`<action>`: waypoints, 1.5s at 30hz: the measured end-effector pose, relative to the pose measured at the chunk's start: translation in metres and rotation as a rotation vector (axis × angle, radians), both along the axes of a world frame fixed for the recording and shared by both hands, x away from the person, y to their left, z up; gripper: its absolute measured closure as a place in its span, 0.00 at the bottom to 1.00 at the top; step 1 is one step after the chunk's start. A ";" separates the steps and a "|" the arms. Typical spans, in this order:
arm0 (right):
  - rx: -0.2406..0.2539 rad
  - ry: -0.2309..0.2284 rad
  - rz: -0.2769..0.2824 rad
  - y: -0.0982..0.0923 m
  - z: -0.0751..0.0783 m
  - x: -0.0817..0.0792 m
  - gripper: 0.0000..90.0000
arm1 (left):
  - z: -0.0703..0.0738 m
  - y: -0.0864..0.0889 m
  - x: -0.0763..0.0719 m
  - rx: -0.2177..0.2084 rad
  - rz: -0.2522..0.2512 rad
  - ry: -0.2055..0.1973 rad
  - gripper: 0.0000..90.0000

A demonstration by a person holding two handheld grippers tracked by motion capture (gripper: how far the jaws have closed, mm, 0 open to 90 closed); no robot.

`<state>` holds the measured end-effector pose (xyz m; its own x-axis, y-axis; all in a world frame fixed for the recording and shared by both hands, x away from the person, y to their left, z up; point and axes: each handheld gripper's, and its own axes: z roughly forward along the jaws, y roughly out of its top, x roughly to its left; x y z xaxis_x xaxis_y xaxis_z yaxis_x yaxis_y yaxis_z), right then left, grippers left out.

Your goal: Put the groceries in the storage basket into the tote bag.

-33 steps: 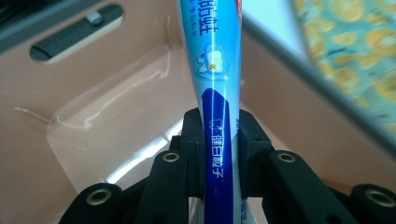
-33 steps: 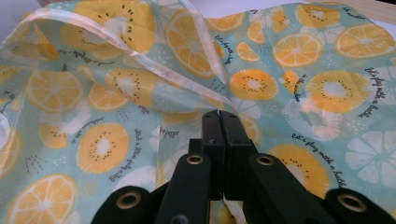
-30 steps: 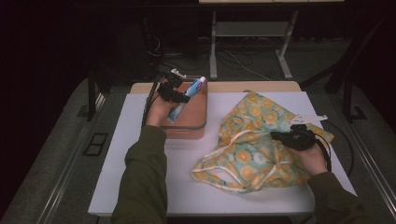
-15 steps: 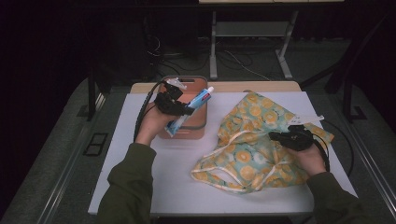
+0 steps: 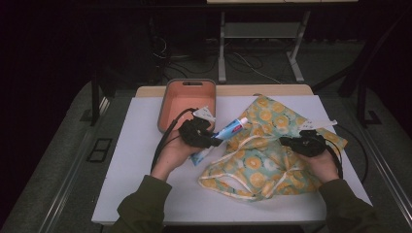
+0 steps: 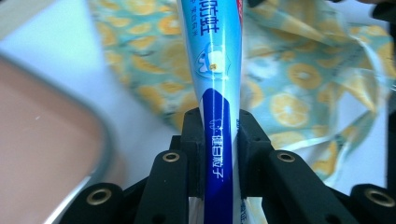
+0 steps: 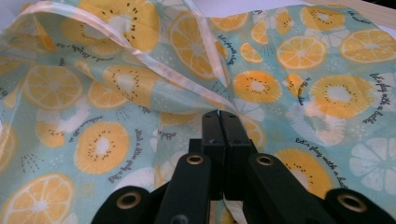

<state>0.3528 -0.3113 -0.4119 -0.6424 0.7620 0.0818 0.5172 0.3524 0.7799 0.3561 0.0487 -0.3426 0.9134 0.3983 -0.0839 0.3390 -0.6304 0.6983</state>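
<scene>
A blue and white toothpaste tube (image 5: 232, 128) hangs above the white table top, its cap pointing at the citrus-print drawstring bag (image 5: 260, 162). My left gripper (image 5: 214, 141) is shut on the tube's lower half; in the left gripper view the jaws (image 6: 219, 121) squeeze the tube (image 6: 212, 56) with the bag (image 6: 299, 93) lying beyond. At the bag's right side my right gripper (image 5: 287, 141) rests on the cloth. In the right gripper view its jaws (image 7: 220, 116) stand together, pinching a fold of the bag (image 7: 102, 93) near its pale hem.
A salmon tray with a grey rim (image 5: 187, 83) stands at the back left of the white board (image 5: 141, 160); its corner (image 6: 42, 149) appears in the left gripper view. A wooden strip runs along the far table edge (image 5: 272, 90). Cables trail from both grippers.
My left hand has carried the toothpaste tube from above the tray to the right and nearer, up to the bag's left edge. The right gripper and the bag have stayed put.
</scene>
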 end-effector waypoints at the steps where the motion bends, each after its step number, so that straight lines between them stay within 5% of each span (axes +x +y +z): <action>1: -0.001 0.000 0.001 0.000 0.000 0.000 0.99 | -0.002 -0.005 -0.004 0.004 -0.012 0.001 0.84; 14: 0.009 -0.017 -0.001 0.000 0.002 0.000 0.99 | -0.040 -0.075 -0.026 0.070 -0.136 0.040 0.84; 24: 0.014 -0.025 -0.001 0.000 0.003 -0.001 0.99 | -0.078 -0.101 -0.007 0.206 -0.067 0.092 0.84; 32: 0.031 -0.054 -0.003 -0.001 0.006 -0.002 0.99 | -0.080 -0.105 -0.003 0.177 -0.049 0.087 0.82; 38: 0.046 -0.065 -0.009 -0.003 0.009 -0.003 0.99 | -0.073 -0.088 -0.008 0.080 -0.038 0.077 0.47; 45: 0.040 -0.064 -0.006 -0.002 0.008 -0.003 0.99 | -0.069 -0.048 -0.030 0.006 0.000 0.047 0.34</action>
